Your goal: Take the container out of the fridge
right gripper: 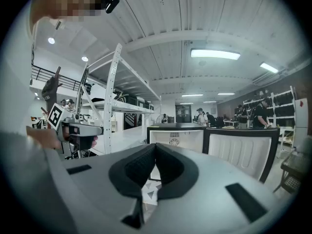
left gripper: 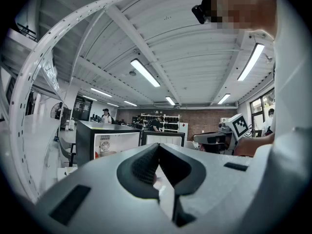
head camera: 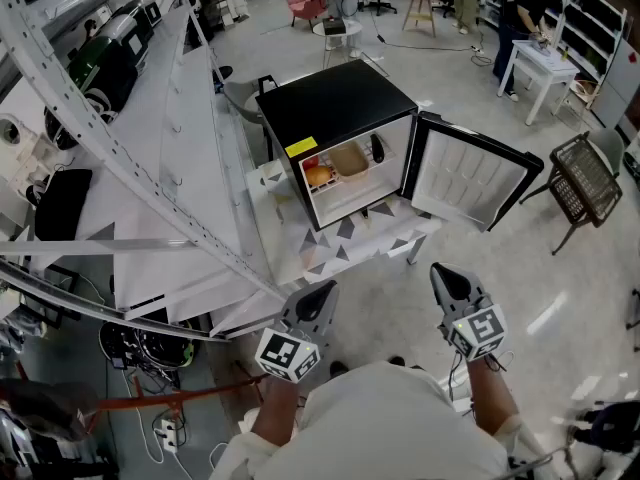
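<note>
A small black fridge [head camera: 335, 108] stands on a low white table [head camera: 390, 243], its door [head camera: 470, 180] swung open to the right. Inside, a tan container [head camera: 349, 158] sits on the upper shelf, with an orange item [head camera: 319, 176] to its left and a dark bottle [head camera: 377, 148] to its right. My left gripper [head camera: 322, 293] and right gripper [head camera: 446, 276] hover side by side well in front of the fridge, both shut and holding nothing. In the left gripper view the gripper [left gripper: 157, 152] points toward the fridge [left gripper: 105, 140]. The right gripper view shows that gripper [right gripper: 155, 152] before the fridge [right gripper: 175, 138].
A white metal shelving rack [head camera: 120, 168] fills the left side. A black wire chair [head camera: 585, 178] stands right of the open door. Cables and a power strip [head camera: 160, 428] lie on the floor at lower left. Far back are a white desk [head camera: 540, 63] and people.
</note>
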